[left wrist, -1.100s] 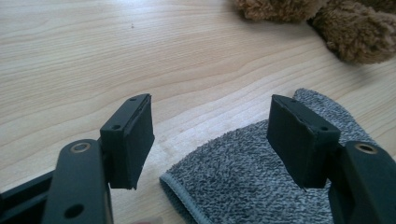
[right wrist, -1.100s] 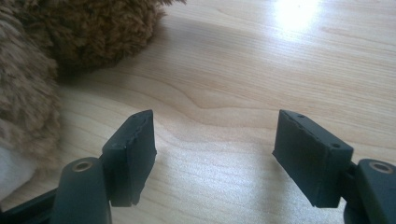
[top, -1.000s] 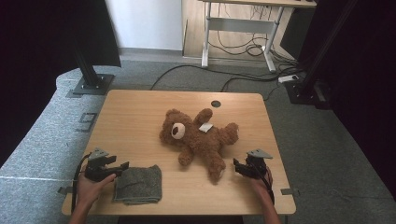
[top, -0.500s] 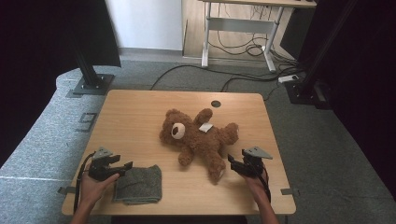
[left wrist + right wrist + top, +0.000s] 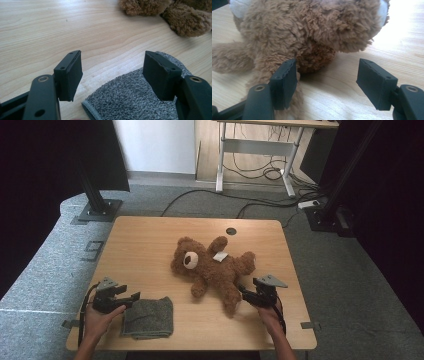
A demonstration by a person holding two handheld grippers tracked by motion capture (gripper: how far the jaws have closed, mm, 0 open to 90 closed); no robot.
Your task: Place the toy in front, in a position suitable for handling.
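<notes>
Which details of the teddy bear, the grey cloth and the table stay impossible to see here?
- Teddy bear, high view: white tag print too small to read.
- Right gripper view: bear's head cut by top edge.
- Grey cloth, left gripper view: near part cut by bottom edge.

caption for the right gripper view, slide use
Open right gripper faces the brown teddy bear lying on the wooden table.

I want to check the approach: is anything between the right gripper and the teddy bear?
Nothing visible. The right gripper is open right beside the teddy bear, with bare table showing between its jaws; one jaw is already against the fur. The grey cloth lies far off, by the left gripper.
</notes>
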